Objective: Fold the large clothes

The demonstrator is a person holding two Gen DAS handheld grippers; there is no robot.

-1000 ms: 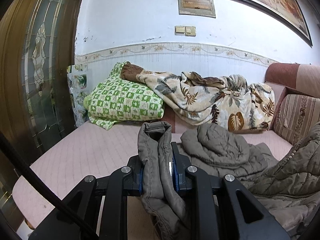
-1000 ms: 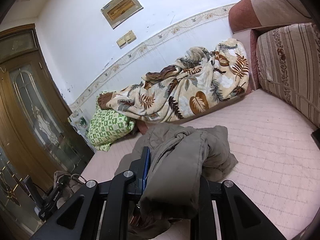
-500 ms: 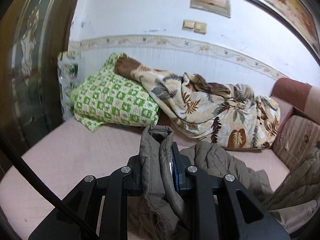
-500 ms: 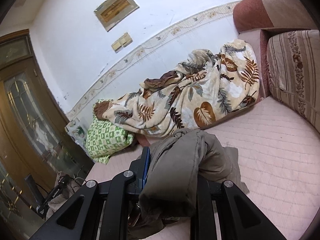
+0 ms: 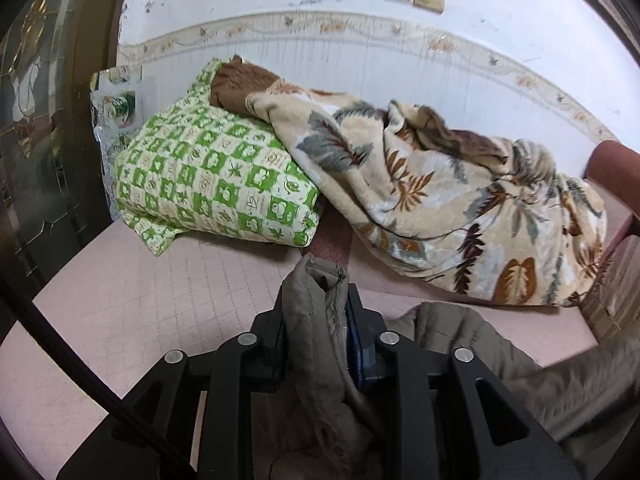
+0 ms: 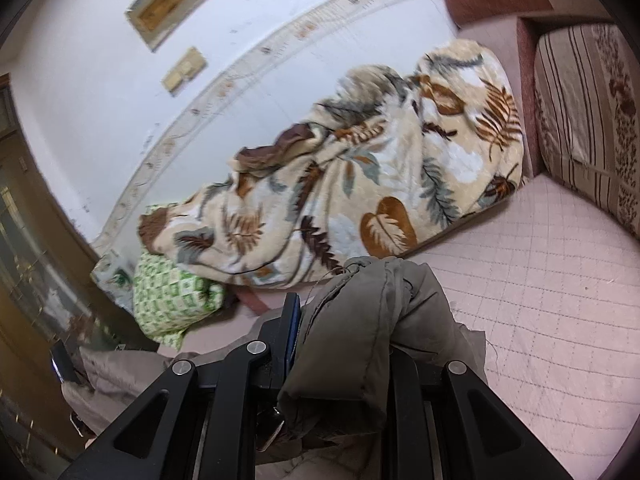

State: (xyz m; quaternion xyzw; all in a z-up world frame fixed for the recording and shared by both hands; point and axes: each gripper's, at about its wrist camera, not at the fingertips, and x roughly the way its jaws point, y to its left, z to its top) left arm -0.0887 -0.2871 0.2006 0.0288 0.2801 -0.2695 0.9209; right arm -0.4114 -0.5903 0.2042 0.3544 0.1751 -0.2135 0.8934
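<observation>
An olive-grey padded jacket [image 5: 472, 344] lies bunched on the pink quilted sofa seat [image 5: 140, 304]. My left gripper [image 5: 316, 304] has a doubled-up edge of the jacket standing between its jaws; the jaws are opening, and the fabric still fills the gap. In the right wrist view, my right gripper [image 6: 340, 312] is shut on another thick fold of the jacket [image 6: 372, 320], which drapes over and hides its right finger. More of the jacket trails down to the lower left there.
A leaf-patterned blanket [image 5: 440, 184] is heaped along the wall just ahead. A green checked pillow [image 5: 208, 184] lies to its left. A striped cushion [image 6: 588, 120] closes off the right side, and a glazed wooden door [image 5: 32, 120] stands at the left.
Both grippers have carried the jacket forward across the seat towards the blanket and wall, which now look much closer. The spread-out part of the jacket has slipped from the middle of the left view.
</observation>
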